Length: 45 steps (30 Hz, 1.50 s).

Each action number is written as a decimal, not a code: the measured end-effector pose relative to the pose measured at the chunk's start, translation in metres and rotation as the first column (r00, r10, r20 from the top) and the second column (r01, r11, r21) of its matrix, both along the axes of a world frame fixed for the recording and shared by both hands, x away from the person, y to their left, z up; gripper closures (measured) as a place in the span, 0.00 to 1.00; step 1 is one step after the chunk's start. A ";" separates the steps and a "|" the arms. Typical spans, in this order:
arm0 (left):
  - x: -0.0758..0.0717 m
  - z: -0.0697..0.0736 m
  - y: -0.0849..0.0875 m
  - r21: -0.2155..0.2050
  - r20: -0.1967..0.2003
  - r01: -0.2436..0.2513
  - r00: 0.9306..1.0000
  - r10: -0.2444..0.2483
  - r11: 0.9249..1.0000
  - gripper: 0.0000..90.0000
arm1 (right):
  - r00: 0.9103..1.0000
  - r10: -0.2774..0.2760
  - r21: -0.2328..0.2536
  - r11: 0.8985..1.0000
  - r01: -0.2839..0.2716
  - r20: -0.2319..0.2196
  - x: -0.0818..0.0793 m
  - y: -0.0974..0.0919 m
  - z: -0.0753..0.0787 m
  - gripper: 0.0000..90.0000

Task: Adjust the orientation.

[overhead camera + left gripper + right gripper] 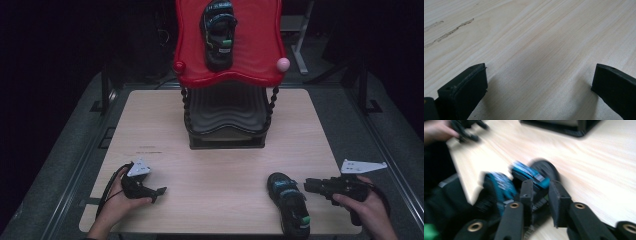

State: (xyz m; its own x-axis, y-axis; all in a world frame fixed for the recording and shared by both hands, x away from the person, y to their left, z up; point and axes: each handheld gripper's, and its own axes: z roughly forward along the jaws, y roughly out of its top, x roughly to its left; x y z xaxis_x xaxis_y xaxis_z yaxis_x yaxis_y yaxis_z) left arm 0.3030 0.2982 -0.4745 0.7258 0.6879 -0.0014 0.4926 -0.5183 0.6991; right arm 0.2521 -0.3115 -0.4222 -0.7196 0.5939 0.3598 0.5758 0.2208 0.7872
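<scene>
Nearest you, the sandal (289,202) lies flat on the table (220,165) by its near edge, just left of your right gripper (308,185). Its long axis runs near to far, leaning slightly left: the rounded toe points away toward the rack, the heel with the green tab at the table's edge. It is black with teal straps across the top. In the right gripper view the sandal (529,176) is blurred, and your right gripper (541,192) has its jaws a little apart just beside the straps; nothing sits between the pads, so it is open and not gripping.

Your left gripper (159,191) rests on the near left of the table, well apart from the sandal. In the left gripper view its jaws stand wide with bare wood between them.

Farther off, the rack (227,120) stands at the middle of the table. A second sandal (218,32) lies on its red top shelf (257,55).
</scene>
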 end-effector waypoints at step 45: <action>0.000 0.000 0.000 0.000 0.000 0.002 1.000 -0.002 1.000 0.00 | 0.984 0.165 0.047 0.985 -0.168 0.062 -0.004 0.031 -0.019 0.74</action>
